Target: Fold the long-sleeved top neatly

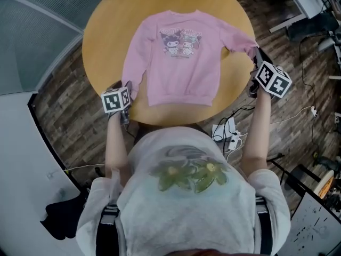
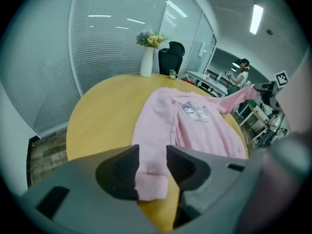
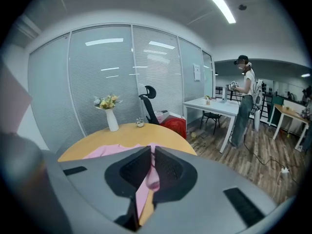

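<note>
Currently the top (image 1: 181, 57) lies flat on the table (image 1: 106, 31). Its left cuff (image 2: 151, 184) sits between the released left gripper (image 2: 152, 156); the right gripper (image 3: 151, 152) clamps the right cuff (image 3: 153, 178) past the table edge. Risk: a one-sided pull may skew the top.

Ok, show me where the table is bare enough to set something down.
Widest bare wood: left of the pink top, to the table rim and back to the vase. A thin strip borders the hem. Crowded: the right sleeve in the right tongs, the left cuff between the left tongs.
</note>
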{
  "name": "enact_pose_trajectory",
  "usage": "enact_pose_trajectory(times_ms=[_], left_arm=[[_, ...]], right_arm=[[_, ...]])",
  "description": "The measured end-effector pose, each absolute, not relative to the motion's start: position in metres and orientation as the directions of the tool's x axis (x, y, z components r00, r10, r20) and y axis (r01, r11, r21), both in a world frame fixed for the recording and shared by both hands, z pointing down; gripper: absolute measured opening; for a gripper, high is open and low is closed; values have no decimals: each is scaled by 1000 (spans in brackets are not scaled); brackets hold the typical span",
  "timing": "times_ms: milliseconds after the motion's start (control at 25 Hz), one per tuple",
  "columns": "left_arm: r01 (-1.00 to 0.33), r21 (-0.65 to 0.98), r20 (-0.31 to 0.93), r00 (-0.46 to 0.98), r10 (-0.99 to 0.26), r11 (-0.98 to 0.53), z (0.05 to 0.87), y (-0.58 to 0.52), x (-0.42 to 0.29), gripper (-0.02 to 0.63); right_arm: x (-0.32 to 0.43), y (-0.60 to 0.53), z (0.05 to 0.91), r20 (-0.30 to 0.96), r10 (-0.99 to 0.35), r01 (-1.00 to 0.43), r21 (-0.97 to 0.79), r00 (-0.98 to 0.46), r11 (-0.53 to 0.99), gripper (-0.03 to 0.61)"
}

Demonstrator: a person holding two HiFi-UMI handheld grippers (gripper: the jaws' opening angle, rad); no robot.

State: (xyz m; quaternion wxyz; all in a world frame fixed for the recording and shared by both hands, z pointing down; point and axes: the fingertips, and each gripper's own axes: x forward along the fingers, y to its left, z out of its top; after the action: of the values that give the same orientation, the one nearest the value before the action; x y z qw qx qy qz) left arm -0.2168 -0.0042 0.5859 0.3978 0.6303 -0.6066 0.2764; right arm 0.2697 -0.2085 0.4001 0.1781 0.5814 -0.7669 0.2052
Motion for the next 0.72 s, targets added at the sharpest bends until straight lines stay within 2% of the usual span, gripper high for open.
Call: enact_pose_trajectory(times_ms=[320,560,720], left_arm=[[-983,184,842,165,-513,-15,595,-1,-238,155],[-978,204,844,199,-498,-45,602,2,-243,155],[-975,213,840,215,-497,-63,602,3,-243,155]], right_arm=[[146,-171,397,543,-735,-896,-75,-405,438,38],[36,-111,443,644,-538,-762,-113,-545,637,38],[-27,-82,512,700,-397,-698,-203,-594,687,38]])
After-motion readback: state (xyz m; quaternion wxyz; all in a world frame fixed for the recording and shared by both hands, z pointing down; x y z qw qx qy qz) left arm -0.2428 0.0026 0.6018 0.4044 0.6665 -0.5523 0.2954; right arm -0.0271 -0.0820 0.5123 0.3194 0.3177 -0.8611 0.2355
